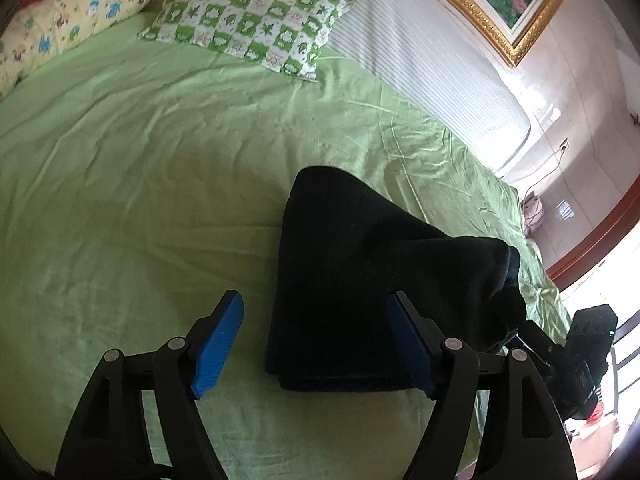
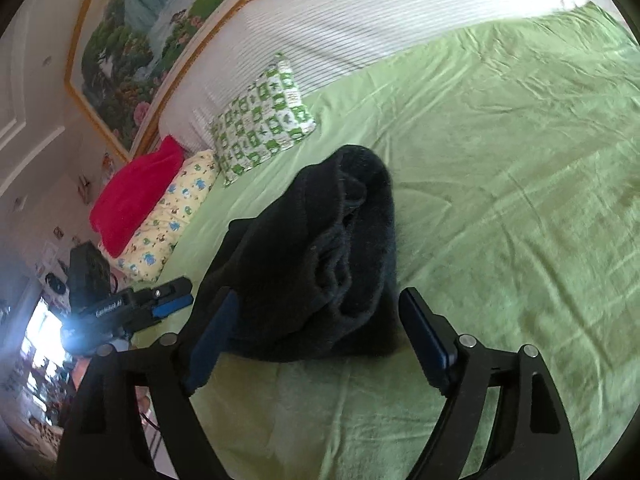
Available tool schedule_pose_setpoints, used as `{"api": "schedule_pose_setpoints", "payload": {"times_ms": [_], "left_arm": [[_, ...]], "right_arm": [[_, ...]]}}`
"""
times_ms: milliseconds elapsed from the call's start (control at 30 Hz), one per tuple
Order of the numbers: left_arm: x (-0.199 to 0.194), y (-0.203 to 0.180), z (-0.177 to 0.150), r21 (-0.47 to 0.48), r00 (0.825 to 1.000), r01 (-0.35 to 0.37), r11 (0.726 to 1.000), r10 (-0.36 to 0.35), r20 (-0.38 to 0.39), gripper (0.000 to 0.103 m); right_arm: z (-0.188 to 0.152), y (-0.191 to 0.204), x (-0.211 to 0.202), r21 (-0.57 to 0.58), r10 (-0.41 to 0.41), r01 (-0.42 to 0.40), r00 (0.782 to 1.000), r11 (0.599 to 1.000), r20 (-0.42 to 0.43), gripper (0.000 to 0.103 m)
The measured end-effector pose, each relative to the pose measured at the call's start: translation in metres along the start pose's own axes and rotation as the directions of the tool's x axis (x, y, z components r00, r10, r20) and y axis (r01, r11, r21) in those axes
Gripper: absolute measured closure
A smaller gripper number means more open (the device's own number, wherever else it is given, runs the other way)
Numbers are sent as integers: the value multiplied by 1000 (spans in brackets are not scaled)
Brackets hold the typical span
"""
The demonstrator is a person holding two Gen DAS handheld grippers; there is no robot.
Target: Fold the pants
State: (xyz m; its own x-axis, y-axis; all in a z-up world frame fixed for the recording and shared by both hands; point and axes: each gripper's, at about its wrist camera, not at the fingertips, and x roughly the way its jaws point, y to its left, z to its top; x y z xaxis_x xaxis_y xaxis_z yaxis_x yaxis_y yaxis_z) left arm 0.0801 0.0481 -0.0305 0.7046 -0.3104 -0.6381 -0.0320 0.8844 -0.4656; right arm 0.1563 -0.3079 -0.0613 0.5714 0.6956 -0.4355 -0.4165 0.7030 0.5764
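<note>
I hold both sets of jaws apart: left gripper and right gripper each straddle the folded pants, released because they look finished.

A green sheet covers the bed — a green-checked pillow, yellow patterned pillow and gold-framed painting behind.

Dark pants, folded into a thick bundle on the bed
</note>
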Motion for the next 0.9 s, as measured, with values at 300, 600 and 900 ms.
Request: {"api": "schedule_pose_setpoints", "payload": {"times_ms": [300,600,900], "left_arm": [[6,4,-1,-25,1000,13,1000,-14,-26,24],[26,-5,15,21,994,50,999,-48,-94,22],[55,8,24,-65,983,101,993,-109,-146,19]], "right_arm": [[3,-7,4,122,18,-14,999,992,-31,14],[22,-19,23,192,55,-31,991,981,-120,13],[29,-25,39,234,49,-5,982,972,-183,10]]}}
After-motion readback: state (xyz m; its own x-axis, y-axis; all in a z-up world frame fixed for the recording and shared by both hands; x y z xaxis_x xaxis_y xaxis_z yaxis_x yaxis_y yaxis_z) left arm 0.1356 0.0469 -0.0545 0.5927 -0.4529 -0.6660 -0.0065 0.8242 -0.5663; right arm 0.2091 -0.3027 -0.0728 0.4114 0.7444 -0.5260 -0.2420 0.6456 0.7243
